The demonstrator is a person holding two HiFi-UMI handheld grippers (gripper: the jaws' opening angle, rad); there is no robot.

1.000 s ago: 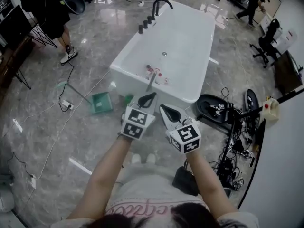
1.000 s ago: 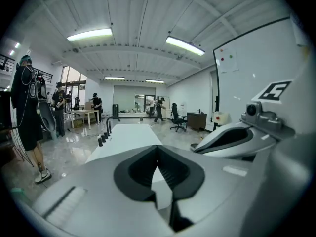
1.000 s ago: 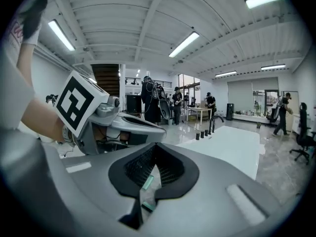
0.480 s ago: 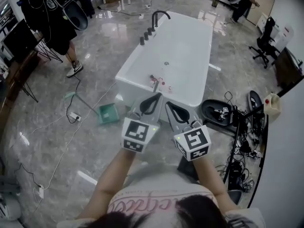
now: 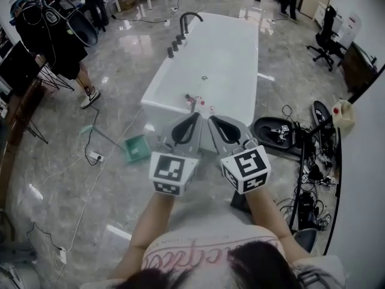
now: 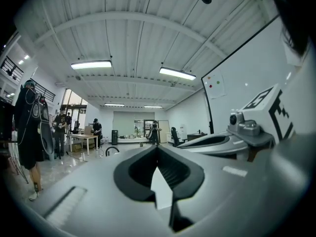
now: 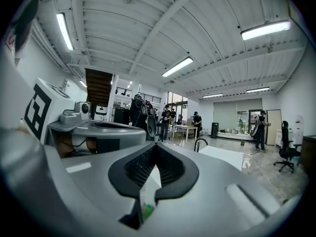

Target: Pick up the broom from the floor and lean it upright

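left gripper (image 5: pixel 196 117) shut, jaws tip to tip in its own view, nothing between them. right gripper (image 5: pixel 212 119) shut too, pads meeting at the tips, empty; only a sliver of white and a green speck show through the gap lower down. both are held out side by side in front of the person, close together but apart, pointing roughly level toward the white bathtub (image 5: pixel 240 83). each gripper shows at the edge of the other's view.

broom (image 5: pixel 194 105): a thin grey stick stands against the tub's near rim just beyond the jaw tips. it looks like the broom handle, upright, held by neither gripper. its lower part and head are hidden behind the grippers. small red and white items (image 5: pixel 202 103) sit on the rim right beside it, too small to tell what.

black faucet (image 5: pixel 189 18) at the tub's far end. on the floor left of the tub lies a green dustpan (image 5: pixel 138 148), its long pale handle running off to the left, with cables (image 5: pixel 78 179) and a power strip (image 5: pixel 96 157) near it. right of the tub is a black round base (image 5: pixel 274 131), plus more tangled gear along the white wall. a bystander in dark clothes (image 5: pixel 57 41) stands far left, an office chair (image 5: pixel 325 38) is top right, and more people are at the far end of the room.
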